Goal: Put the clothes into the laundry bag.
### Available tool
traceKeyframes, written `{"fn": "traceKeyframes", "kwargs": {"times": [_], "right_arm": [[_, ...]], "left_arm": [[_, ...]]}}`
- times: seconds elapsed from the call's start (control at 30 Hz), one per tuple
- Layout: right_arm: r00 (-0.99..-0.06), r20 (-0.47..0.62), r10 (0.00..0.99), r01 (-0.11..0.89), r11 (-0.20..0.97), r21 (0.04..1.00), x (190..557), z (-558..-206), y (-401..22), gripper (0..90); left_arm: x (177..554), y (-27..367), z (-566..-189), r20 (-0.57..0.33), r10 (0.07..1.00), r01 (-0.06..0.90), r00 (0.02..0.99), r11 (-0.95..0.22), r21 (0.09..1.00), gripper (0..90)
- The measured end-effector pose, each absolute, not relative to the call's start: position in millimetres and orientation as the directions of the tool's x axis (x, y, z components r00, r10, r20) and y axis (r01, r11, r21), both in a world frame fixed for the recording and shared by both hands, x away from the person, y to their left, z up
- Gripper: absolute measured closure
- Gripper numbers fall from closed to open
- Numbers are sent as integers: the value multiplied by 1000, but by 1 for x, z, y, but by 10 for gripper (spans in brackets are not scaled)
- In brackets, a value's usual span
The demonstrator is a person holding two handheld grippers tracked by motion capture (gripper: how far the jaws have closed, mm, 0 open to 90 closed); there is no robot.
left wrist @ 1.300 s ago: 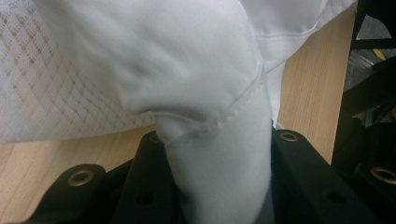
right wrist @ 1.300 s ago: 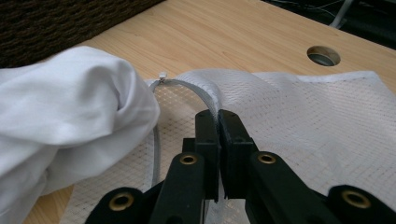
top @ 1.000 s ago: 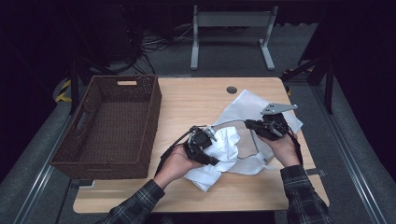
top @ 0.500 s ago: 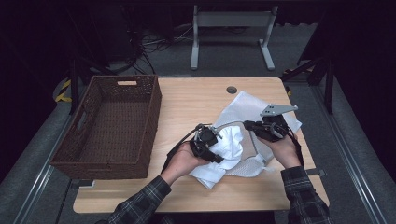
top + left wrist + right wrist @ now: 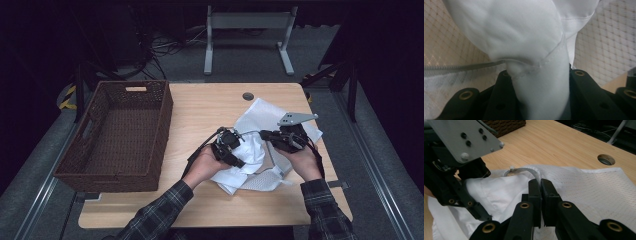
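Garment: white cloth is lying bunched on the wooden table, at about 4 o'clock from table centre, with a mesh-textured layer spreading toward 2 o'clock.
Left gripper: left gripper is clamping a thick fold of the cloth. In the left gripper view the fabric is bulging up between the black jaws, so I'm reading them as closed on it with a wide gap.
Right gripper: right gripper is pinching a grey corded edge of the cloth. Jaws are standing almost together, with only a thin strip between the tips.
Why held so: I'm judging both grips to be on the same garment, so it can be gathered or folded between my hands. The right one is sitting at 3 o'clock of the left, with the bunch humped up between them.
Basket: wicker basket is waiting at 9 o'clock of the cloth, well apart from it. Likely the drop-off, but that's my guess.
Table hole: round cable port is sitting at 12 o'clock of the cloth, just beyond its far edge.
Hidden: left pads are buried in fabric, so I can't tell how deep the bite is going. What kind of garment it is I can't make out either.
Cut off: my sleeves are running out at 6 o'clock.
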State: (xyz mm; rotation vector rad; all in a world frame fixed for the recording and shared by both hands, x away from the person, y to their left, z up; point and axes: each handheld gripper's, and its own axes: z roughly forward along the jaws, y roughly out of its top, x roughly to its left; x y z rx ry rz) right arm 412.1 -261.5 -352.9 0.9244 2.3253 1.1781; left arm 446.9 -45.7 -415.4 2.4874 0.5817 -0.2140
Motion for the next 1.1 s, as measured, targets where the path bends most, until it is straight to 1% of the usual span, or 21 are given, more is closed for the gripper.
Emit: {"fn": "traceKeyframes", "kwargs": {"times": [0.1,0.2,0.33,0.43,0.47,0.57,0.73,0.8,0.9,1.0,1.1], "right_arm": [[-714,-31,700,389,433,813,412,-354,-263,877],[-713,-29,701,393,433,811,413,-355,-263,877],[-712,-28,701,395,433,810,413,-355,-264,877],[-711,-27,702,396,433,810,413,-356,-264,876],[-711,-27,703,396,433,810,413,-356,-264,876],[-710,-25,703,399,433,808,414,-357,-265,877],[-708,-24,706,403,432,807,414,-358,-266,877],[-707,-25,707,404,432,806,414,-358,-266,877],[-706,-25,708,406,434,804,414,-359,-267,876],[-704,-25,709,409,434,803,414,-360,-267,877],[-705,-28,709,410,438,800,414,-360,-267,877]], "left_arm": [[451,-49,-422,-259,363,446,895,-756,479,673],[452,-50,-427,-237,366,436,900,-769,468,593],[451,-48,-424,-217,381,438,899,-752,493,395],[449,-44,-420,-202,389,436,899,-744,506,292],[448,-42,-418,-196,393,436,898,-743,509,292],[444,-33,-411,-171,404,431,898,-737,521,225],[435,-14,-402,-168,405,428,899,-732,530,173],[430,-5,-403,-190,409,444,892,-721,532,160],[425,3,-407,-190,412,446,891,-721,529,144],[419,14,-413,-191,415,449,889,-713,539,95],[416,21,-419,-193,431,462,882,-700,544,66]]}}
